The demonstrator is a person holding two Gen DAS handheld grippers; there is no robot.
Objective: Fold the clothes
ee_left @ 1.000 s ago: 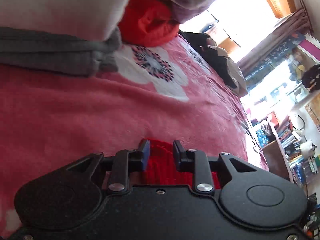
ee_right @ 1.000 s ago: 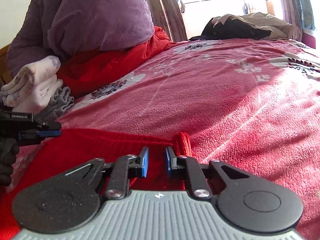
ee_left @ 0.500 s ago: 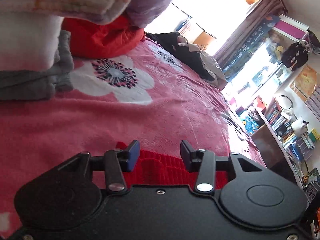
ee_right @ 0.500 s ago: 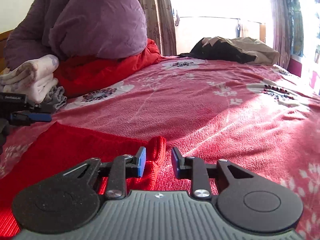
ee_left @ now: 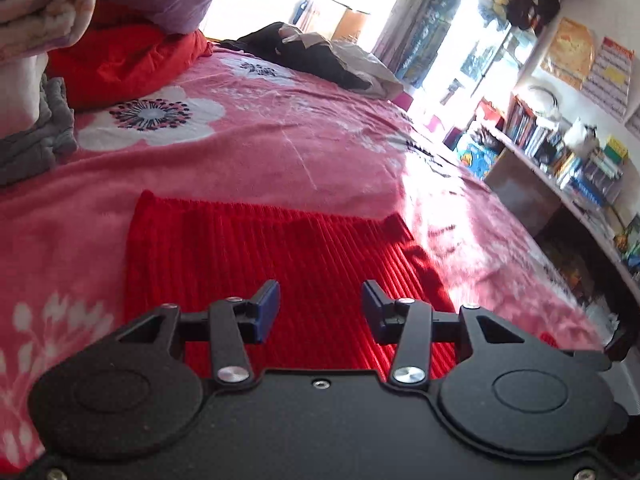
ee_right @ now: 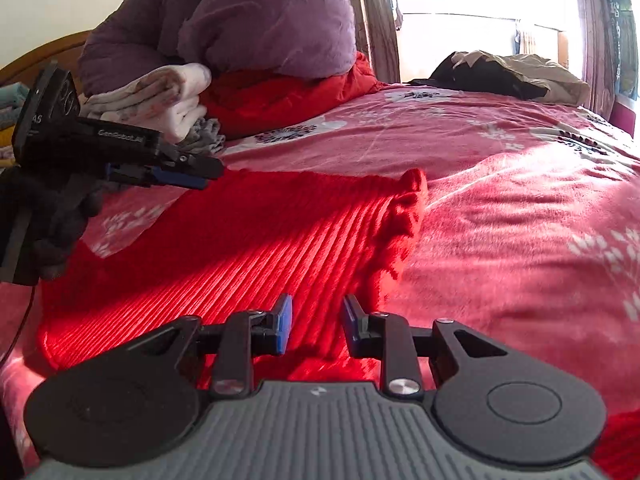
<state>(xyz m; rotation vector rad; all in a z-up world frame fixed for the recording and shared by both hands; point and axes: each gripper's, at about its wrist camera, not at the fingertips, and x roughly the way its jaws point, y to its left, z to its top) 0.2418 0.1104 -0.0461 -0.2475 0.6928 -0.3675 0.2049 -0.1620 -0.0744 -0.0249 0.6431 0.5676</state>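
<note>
left wrist: low, close over bed [ee_left: 260, 152], facing window | right wrist: same, alongside | shared: red ribbed garment [ee_left: 280, 256], bedspread

Two grippers are in sight: the left gripper [ee_left: 320, 306] and the right gripper [ee_right: 316, 324], each with two blue-padded fingers. One red ribbed garment [ee_left: 280, 256] lies spread on one pink flowered blanket [ee_left: 260, 152]. One gloved hand [ee_right: 52, 220] shows. One purple quilt [ee_right: 260, 20] sits over one red bundle [ee_right: 280, 100]. The folded stack [ee_right: 160, 96] holds perhaps three pieces, too bunched to count. One dark heap [ee_right: 500, 72] lies by the window.
</note>
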